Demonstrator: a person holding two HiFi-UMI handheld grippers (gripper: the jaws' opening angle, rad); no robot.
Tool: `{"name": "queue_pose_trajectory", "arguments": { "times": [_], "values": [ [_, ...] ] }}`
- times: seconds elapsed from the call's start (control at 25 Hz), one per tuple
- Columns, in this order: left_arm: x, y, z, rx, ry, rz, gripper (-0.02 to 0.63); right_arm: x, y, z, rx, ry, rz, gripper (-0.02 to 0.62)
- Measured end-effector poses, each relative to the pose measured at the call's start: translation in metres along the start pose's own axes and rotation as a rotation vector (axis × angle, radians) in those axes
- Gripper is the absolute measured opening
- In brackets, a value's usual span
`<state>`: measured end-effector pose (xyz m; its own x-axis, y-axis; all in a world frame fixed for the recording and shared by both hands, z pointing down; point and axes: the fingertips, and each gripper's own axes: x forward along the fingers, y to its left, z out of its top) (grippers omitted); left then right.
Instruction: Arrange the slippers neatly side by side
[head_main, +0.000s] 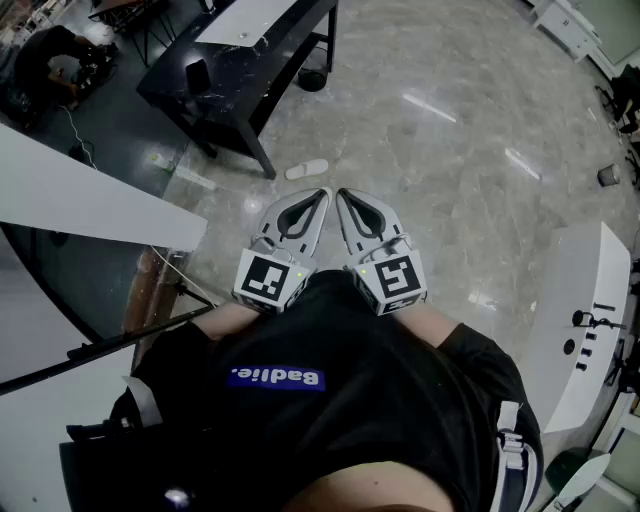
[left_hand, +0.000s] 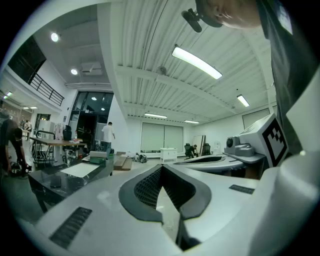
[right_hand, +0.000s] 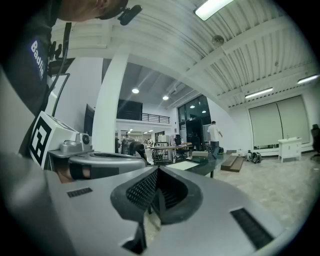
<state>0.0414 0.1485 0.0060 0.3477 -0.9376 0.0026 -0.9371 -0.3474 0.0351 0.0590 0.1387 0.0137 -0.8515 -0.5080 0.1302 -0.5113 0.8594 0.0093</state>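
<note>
Both left tongs (head_main: 320, 193) and right tongs (head_main: 341, 194) are pinched shut and empty, so open one pair while lowering toward the white flat slipper (head_main: 306, 170) on the grey floor (head_main: 450, 180).

Right gripper (right_hand: 158, 171): jaws sit closed tip to tip, nothing between them. Left gripper (right_hand: 135, 161) lies alongside at left. Beyond: dark table (right_hand: 197, 164), person (right_hand: 215, 134) in white shirt standing behind it, white cabinet (right_hand: 289, 148) far right.

Pale grey marbled stone floor (head_main: 450, 150): polished, glossy, reflective. Left light-grey plastic tongs (left_hand: 161, 170): smooth, matt; black pads (left_hand: 145, 189) mesh-textured, rough.
</note>
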Motion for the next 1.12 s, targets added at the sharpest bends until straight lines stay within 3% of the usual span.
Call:
{"name": "queue_pose_trajectory", "arguments": {
  "times": [0.92,1.12],
  "values": [
    [-0.008,0.006,-0.003,-0.022,-0.007,0.001,-0.014,0.003,0.007,-0.006,0.019,0.014,0.014,0.0],
    [-0.012,0.016,-0.024,-0.034,0.045,0.016,-0.014,0.002,0.0,-0.017,0.058,0.02,-0.009,0.0]
  ]
}}
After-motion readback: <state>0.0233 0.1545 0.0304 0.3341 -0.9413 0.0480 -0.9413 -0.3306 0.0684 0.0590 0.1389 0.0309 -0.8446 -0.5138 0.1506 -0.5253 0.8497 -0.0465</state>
